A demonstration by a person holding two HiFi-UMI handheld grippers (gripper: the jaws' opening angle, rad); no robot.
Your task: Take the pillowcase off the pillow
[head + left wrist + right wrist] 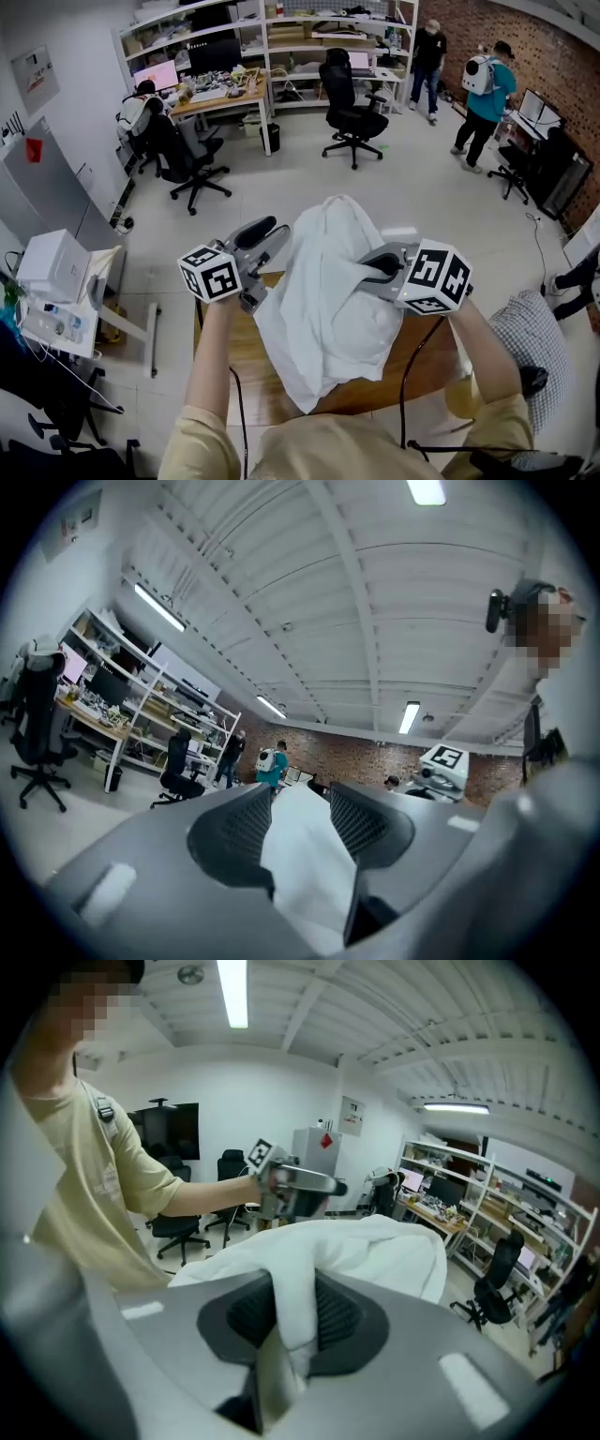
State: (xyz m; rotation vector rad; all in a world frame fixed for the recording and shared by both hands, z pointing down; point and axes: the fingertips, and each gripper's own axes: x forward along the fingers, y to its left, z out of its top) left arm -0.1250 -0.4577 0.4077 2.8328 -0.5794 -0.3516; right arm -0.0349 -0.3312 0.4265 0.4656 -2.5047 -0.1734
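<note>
While grippers [275, 236] [371, 267] pinch it (either side), pillowcase [323, 323] hangs.

Two hand-held grippers: left [273, 237], right [372, 268]. One pillowcase [323, 300]. One wooden table [264, 386].

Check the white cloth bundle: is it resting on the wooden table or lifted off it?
Lifted off: the white cloth bundle hangs above the wooden table, pinched in the left claw and the right claw.
</note>
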